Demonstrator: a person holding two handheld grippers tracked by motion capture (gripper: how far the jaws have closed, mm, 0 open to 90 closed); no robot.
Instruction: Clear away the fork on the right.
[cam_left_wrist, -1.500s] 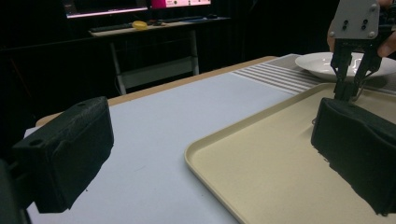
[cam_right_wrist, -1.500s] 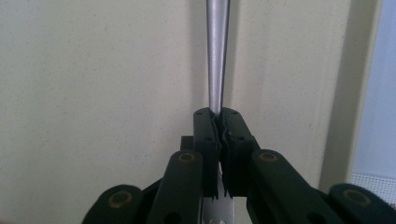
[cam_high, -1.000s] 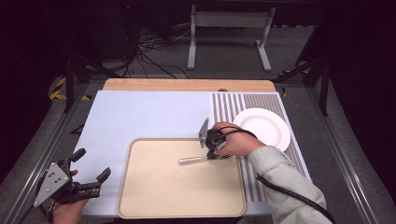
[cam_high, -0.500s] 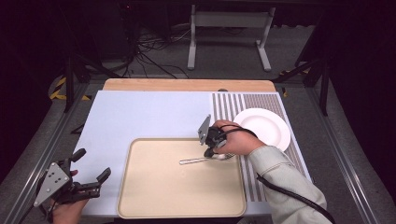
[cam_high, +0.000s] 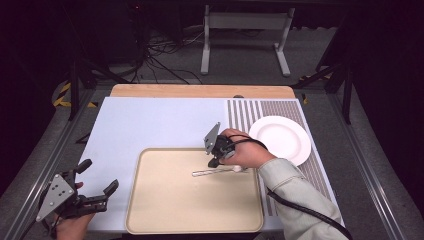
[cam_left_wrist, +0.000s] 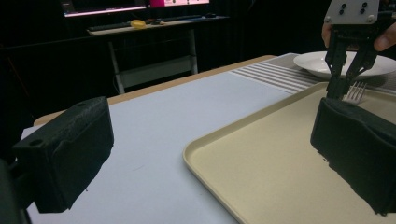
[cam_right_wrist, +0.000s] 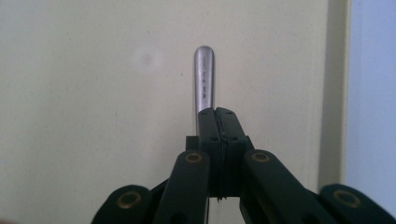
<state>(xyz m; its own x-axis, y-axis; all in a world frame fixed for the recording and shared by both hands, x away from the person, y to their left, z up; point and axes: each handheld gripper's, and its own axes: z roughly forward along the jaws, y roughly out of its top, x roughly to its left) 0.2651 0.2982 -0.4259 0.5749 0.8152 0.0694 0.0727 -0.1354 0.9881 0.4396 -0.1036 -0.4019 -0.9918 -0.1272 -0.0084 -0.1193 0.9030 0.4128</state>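
- The right claw (cam_high: 214, 162) is clamped on a silver metal fork (cam_high: 216, 172) over the beige rectangular plastic tray (cam_high: 165, 210).
- The left claw (cam_high: 95, 186) hangs spread wide, empty, above the counter's (cam_high: 150, 122) pale blue near-left corner.
- A round white plate (cam_high: 280, 139) sits on the striped mat (cam_high: 245, 112), right of the tray.

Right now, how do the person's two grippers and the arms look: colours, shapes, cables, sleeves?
Both grippers are black. The left gripper has two blocky jaws and a grey three-cornered plate with holes on top. The right gripper has slim jaws on linked bars with brass-coloured rivets, and a similar grey plate. A black cable trails along the right arm's light grey-green sleeve.
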